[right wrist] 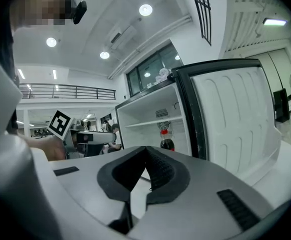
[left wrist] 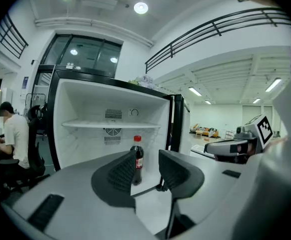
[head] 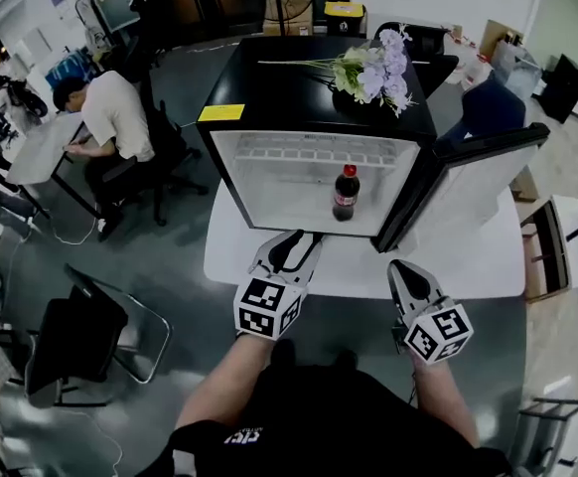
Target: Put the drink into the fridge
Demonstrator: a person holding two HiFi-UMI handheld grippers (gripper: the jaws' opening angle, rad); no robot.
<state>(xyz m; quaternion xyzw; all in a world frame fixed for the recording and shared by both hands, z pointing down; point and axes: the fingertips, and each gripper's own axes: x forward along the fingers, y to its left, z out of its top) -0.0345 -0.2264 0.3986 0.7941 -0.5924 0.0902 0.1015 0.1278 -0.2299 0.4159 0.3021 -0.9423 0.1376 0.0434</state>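
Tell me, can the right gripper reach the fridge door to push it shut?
Probably yes. The fridge door stands wide open just ahead of the right gripper, and nothing stands between them.

Fridge (head: 299, 92): outer shell gloss black, top shows reflections. Liner smooth white plastic. Door inner face moulded white plastic, ribbed, satin.
Bottle (head: 346, 193): clear glossy plastic, red cap, red label wrap.
Table (head: 468, 256): white top, matt, smooth.
Left gripper (head: 294, 238), right gripper (head: 405, 269): grey moulded plastic shells, matt.
Pads (left wrist: 116, 174): black, finely ribbed, rubber-like.
Marker cubes (head: 266, 306): matt black-on-white print.
Floor (head: 185, 266): grey, smooth, semi-gloss, faint reflections.
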